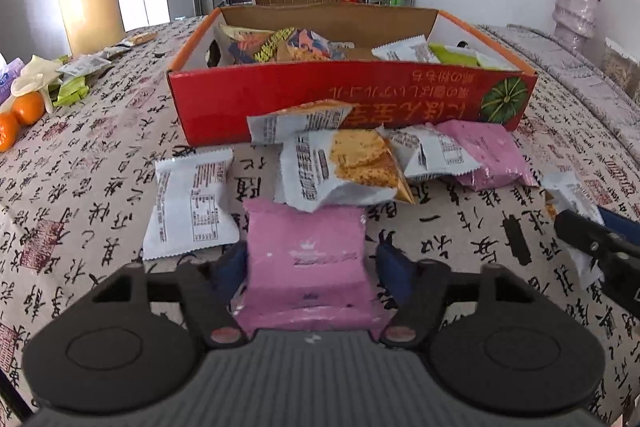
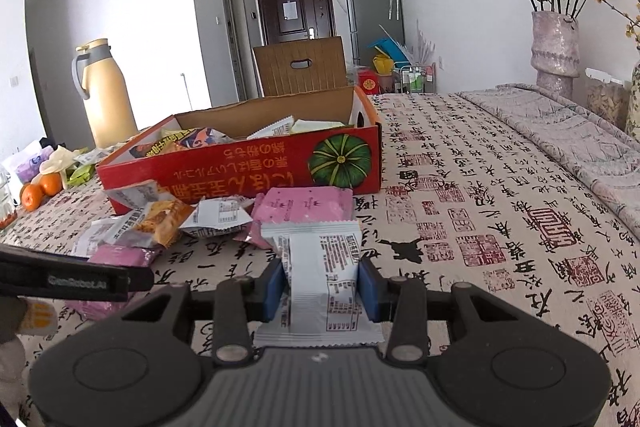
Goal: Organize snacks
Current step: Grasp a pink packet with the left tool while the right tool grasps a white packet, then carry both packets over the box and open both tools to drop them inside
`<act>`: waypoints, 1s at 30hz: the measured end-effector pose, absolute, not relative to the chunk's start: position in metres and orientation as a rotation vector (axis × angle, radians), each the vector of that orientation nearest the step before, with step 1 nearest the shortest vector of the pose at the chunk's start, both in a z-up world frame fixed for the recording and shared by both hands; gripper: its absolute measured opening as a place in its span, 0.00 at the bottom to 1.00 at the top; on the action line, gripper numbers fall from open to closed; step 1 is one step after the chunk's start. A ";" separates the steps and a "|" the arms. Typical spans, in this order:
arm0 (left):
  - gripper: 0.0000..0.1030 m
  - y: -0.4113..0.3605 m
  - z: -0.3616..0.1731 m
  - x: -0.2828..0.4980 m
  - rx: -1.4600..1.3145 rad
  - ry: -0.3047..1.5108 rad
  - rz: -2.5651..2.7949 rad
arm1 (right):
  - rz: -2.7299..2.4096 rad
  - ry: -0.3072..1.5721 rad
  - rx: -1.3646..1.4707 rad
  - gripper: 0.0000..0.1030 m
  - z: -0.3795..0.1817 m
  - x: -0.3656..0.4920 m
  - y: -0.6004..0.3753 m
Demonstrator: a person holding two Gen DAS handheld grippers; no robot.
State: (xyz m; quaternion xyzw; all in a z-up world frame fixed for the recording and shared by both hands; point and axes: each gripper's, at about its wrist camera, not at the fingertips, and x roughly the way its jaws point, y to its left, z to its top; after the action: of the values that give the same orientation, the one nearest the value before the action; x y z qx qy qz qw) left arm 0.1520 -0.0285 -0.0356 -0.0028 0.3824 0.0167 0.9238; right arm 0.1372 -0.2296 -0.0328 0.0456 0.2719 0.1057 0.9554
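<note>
two packets in hand, both short of the red pumpkin carton (image 1: 352, 99) lying straight ahead on the far side of the loose pile. left gripper (image 1: 312, 263) straddling a pink packet (image 1: 308, 259), pads seemingly not yet pressing; right gripper (image 2: 323, 287) clamped on a white packet (image 2: 320, 267).

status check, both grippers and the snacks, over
Left gripper around a pink packet, pads not clearly pressing. Right gripper shut on a white packet. Loose packets lie before the red box.
</note>
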 end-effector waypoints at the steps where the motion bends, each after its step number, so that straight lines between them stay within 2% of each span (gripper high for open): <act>1: 0.63 -0.029 -0.035 0.151 -0.006 0.783 0.030 | 0.215 0.551 0.096 0.38 -0.033 0.137 -0.230; 14: 0.61 -0.025 -0.033 0.138 -0.011 0.766 0.011 | 0.223 0.543 0.091 0.38 -0.031 0.130 -0.228; 30: 0.61 -0.011 0.007 0.110 -0.042 0.630 -0.009 | 0.232 0.511 0.074 0.38 -0.018 0.121 -0.220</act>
State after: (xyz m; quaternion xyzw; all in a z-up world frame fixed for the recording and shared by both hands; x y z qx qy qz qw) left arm 0.1099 -0.0105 0.0073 -0.0205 0.3100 -0.0045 0.9505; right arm 0.1207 -0.2203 -0.0184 0.0366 0.2519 0.1145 0.9602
